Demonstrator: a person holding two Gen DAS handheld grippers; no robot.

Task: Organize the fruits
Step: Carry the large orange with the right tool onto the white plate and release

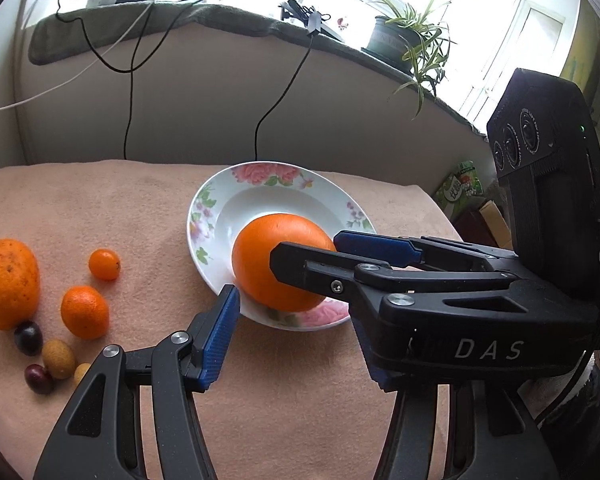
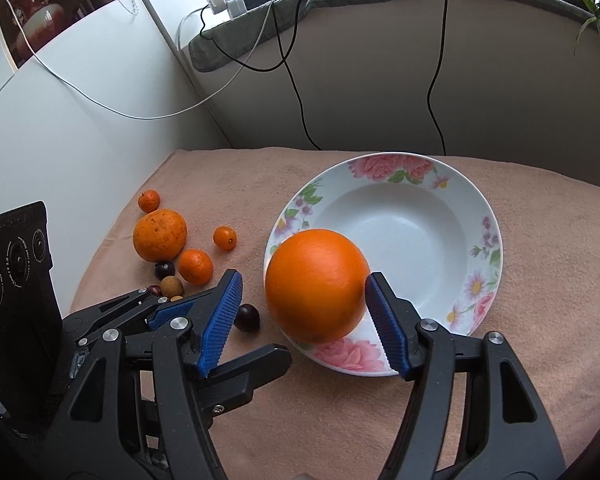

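A peach towel (image 2: 340,420) is covering the counter below the window ledge (image 1: 220,20). The big orange (image 2: 318,285) is sitting in the flowered plate (image 2: 476,216), between the right gripper (image 2: 305,322) jaws, which are standing apart, one pad touching. The left gripper (image 2: 204,316) is hanging open beside it.

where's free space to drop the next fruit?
Plate: bowl bare beyond the big orange at its near-left rim. Cloth bare behind the plate. Crowded: fruit cluster left of the plate, both grippers in front.
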